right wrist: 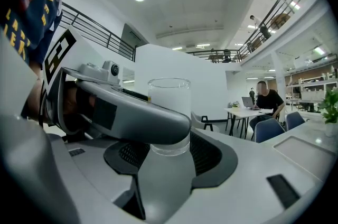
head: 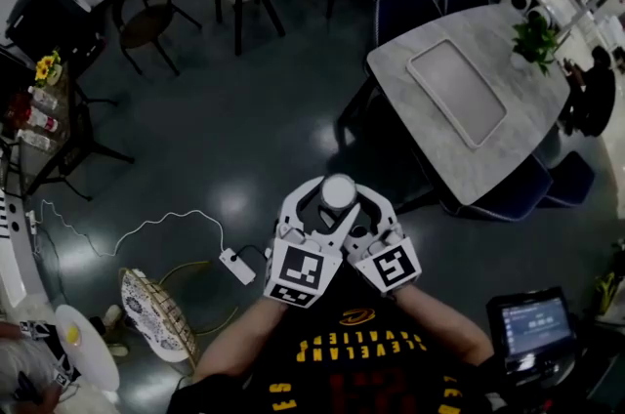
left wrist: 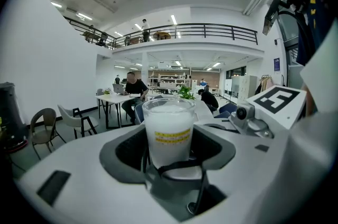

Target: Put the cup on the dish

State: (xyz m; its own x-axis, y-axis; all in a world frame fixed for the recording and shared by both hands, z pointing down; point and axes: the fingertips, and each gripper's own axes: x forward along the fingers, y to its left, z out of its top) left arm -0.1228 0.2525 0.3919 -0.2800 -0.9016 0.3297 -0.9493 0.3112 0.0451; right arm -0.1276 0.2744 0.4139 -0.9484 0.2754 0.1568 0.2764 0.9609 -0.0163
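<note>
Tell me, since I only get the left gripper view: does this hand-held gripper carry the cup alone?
Observer: No. The head view shows the right hand-held gripper clasping the cup too, beside the left hand-held gripper.
Operator: What lies below it?
Observer: Bare dark floor, not a table.
Operator: Where is the dish?
Observer: The only candidate is a shallow rectangular tray on the grey table, ahead to the right, with nothing on it.
</note>
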